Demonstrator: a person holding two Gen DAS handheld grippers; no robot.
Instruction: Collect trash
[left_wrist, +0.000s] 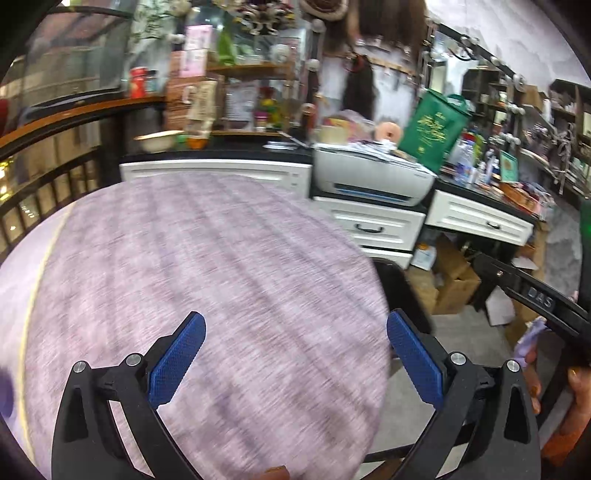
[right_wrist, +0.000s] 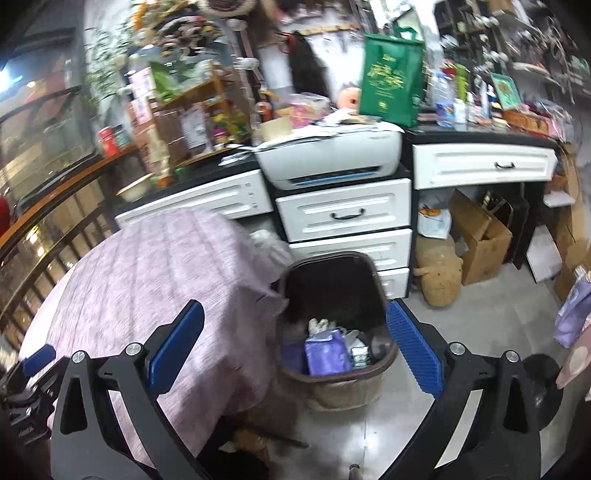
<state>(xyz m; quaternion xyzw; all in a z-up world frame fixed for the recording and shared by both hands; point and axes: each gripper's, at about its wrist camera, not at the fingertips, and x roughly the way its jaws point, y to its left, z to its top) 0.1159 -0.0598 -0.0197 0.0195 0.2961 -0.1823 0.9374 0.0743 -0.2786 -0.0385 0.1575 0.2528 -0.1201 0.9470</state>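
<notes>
Lilac woven cloth covers the round surface, blurred in both views. Left tongs hover above it, released, blue pads wide apart and gripping nothing. Right tongs hang released too, over the floor by the surface's edge, nothing between their pads. Just beyond them a dark brown trash bin stands on the floor, touching the cloth's overhang; inside lie a purple packet and small scraps. Farther back, white drawers carry a printer, with a green bag behind.
</notes>
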